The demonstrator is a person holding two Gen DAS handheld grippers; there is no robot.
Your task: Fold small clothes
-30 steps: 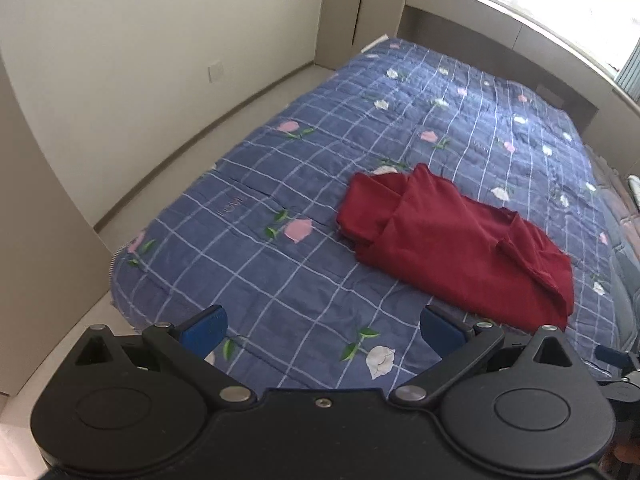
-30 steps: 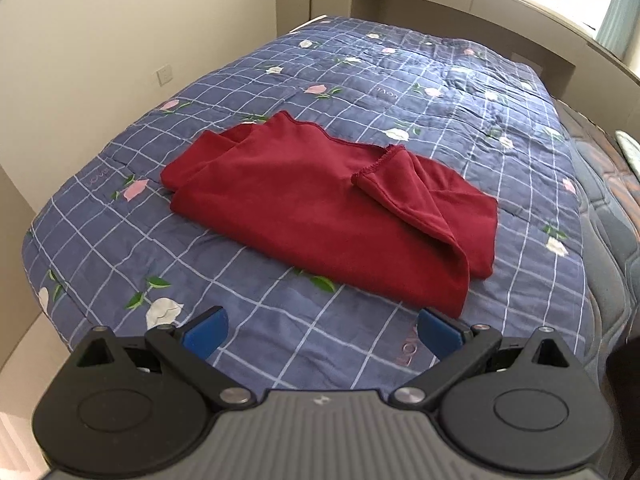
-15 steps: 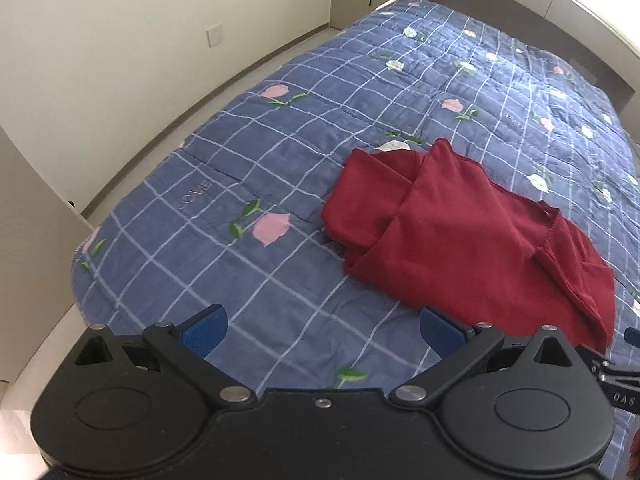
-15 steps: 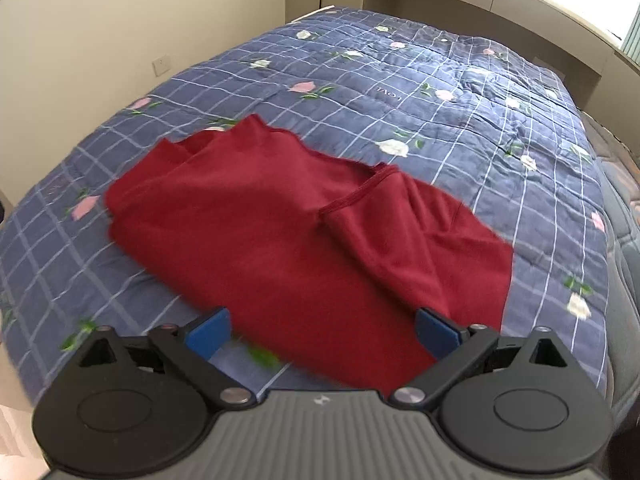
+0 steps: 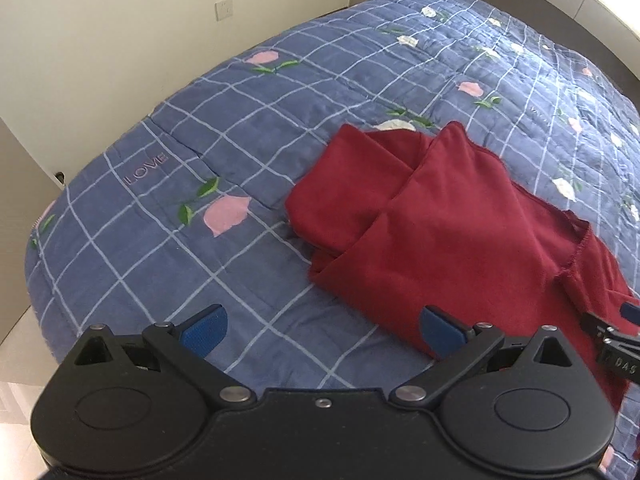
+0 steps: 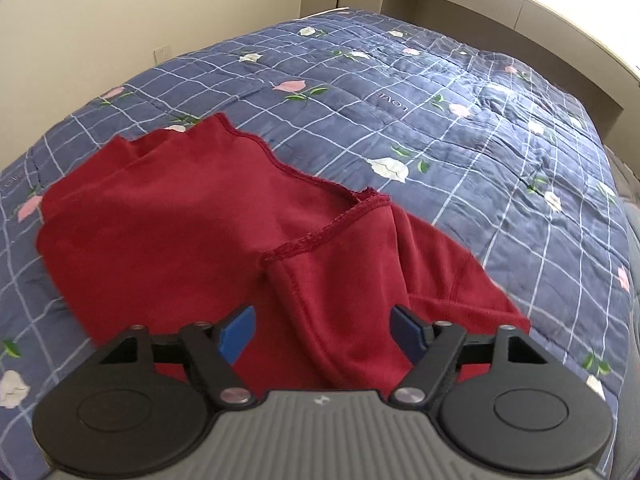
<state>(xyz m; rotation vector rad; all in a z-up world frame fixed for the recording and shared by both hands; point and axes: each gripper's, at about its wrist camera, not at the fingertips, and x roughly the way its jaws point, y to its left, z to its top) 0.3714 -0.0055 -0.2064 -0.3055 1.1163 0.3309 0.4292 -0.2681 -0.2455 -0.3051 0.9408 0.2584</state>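
A dark red garment point(image 5: 452, 240) lies partly folded on the blue quilt, one sleeve folded over its left end. In the right wrist view the garment point(image 6: 180, 240) fills the middle, its stitched hem crossing toward the right. My left gripper point(image 5: 322, 330) is open and empty, low over the quilt by the garment's near left edge; its right pad overlaps the cloth. My right gripper point(image 6: 324, 334) is open, its blue pads straddling a folded edge of the garment without closing on it. The right gripper's tip also shows at the right edge of the left wrist view point(image 5: 616, 332).
The bed carries a blue checked quilt point(image 5: 200, 152) with flower prints. A cream wall point(image 5: 100, 20) with a socket runs along the left side, floor between. A headboard ledge point(image 6: 520, 4) stands at the far end.
Both grippers have moved forward and down toward the garment. The right gripper now reaches over the cloth's near edge and its jaws have narrowed a little. The garment has not moved.
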